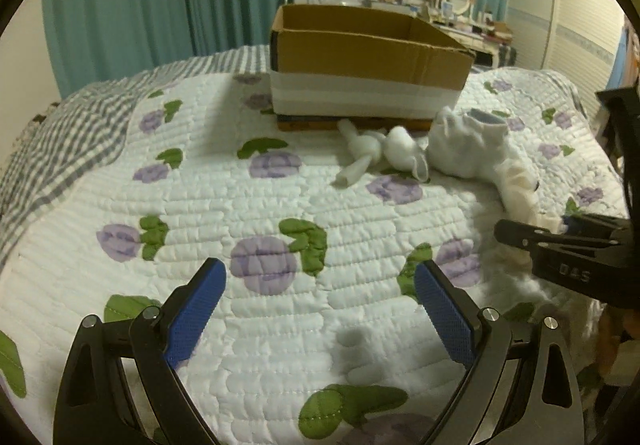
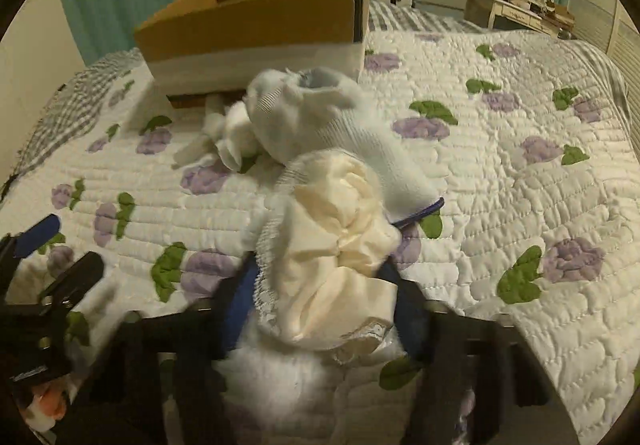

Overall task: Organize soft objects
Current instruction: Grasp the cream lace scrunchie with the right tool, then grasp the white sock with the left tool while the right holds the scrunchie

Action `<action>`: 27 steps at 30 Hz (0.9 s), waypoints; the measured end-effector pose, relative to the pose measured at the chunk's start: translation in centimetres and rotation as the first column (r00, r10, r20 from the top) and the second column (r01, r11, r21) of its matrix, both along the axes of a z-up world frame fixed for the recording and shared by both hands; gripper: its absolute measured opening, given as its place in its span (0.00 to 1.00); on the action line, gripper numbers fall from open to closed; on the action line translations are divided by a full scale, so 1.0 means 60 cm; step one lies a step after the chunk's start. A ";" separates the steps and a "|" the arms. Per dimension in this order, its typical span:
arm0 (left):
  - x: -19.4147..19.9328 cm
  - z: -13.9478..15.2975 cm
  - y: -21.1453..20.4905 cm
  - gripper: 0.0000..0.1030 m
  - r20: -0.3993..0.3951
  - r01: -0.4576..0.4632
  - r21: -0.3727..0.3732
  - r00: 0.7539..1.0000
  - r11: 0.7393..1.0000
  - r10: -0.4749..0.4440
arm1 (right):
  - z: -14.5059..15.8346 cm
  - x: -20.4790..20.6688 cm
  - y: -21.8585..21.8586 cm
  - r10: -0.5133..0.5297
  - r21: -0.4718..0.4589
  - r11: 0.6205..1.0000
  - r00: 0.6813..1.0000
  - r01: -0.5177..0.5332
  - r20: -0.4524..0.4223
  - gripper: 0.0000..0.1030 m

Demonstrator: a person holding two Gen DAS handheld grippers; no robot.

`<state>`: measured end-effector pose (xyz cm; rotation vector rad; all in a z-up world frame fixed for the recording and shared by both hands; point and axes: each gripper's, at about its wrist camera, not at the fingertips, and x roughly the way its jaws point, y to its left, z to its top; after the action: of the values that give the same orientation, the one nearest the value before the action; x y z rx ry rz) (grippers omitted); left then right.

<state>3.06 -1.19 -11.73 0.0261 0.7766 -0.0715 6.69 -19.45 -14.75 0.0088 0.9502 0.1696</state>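
On quilt: right tongs clenched around cream cloth bundle; left tongs spread wide, empty.

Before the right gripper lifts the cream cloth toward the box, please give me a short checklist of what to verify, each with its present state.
1. Right gripper closed on the cream cloth: ok, blue pads press both sides.
2. Cloth free of the white sock: not ok, they touch.
3. Box open on top: ok.
4. Box has room inside: cannot tell, its floor is hidden.
5. Left gripper open and empty: ok.
6. Plush toy clear of the lift path: ok, it lies by the box.
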 end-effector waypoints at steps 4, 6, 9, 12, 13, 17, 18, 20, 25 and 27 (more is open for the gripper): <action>-0.002 0.011 -0.005 0.94 -0.013 0.014 -0.017 1.000 1.000 -0.014 | 0.012 -0.012 -0.004 0.002 0.004 1.000 1.000 -0.002 0.029 0.26; -0.003 0.020 -0.013 0.94 -0.021 0.025 -0.017 0.999 1.000 -0.025 | 0.024 -0.022 -0.008 0.010 0.018 1.000 0.999 -0.011 0.046 0.24; 0.000 0.034 -0.031 0.94 -0.027 0.029 0.000 0.999 1.000 -0.029 | 0.052 -0.041 -0.021 0.015 0.052 0.998 0.996 -0.019 0.083 0.24; 0.009 0.047 -0.057 0.94 -0.031 0.040 0.004 0.999 0.999 -0.040 | 0.089 -0.052 -0.045 0.010 0.080 0.997 0.991 -0.021 0.131 0.24; 0.012 0.049 -0.064 0.94 -0.032 0.044 0.004 0.999 0.999 -0.044 | 0.100 -0.051 -0.054 0.004 0.081 0.997 0.989 -0.016 0.149 0.24; 0.041 0.059 -0.120 0.94 -0.040 0.076 0.013 0.996 0.997 -0.075 | 0.133 -0.016 -0.097 -0.011 0.061 0.998 0.985 0.000 0.173 0.24; 0.051 0.059 -0.138 0.94 -0.042 0.081 0.016 0.996 0.997 -0.080 | 0.136 -0.004 -0.107 -0.005 0.057 0.998 0.985 -0.005 0.172 0.24; 0.071 0.056 -0.168 0.94 -0.057 0.094 0.003 0.994 0.996 -0.094 | 0.138 0.023 -0.124 0.024 0.033 0.999 0.987 -0.030 0.157 0.24; 0.123 0.043 -0.218 0.94 -0.085 0.048 -0.008 0.995 0.999 -0.048 | 0.133 0.076 -0.155 0.087 -0.011 0.996 0.987 -0.086 0.133 0.24; 0.147 0.039 -0.230 0.94 -0.085 0.026 -0.027 0.996 0.999 -0.029 | 0.128 0.087 -0.164 0.096 -0.030 0.995 0.986 -0.093 0.136 0.24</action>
<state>11.88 -15.02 -9.38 0.0091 0.8608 -0.1093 11.93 -29.30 -7.08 -0.0690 0.8157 0.2434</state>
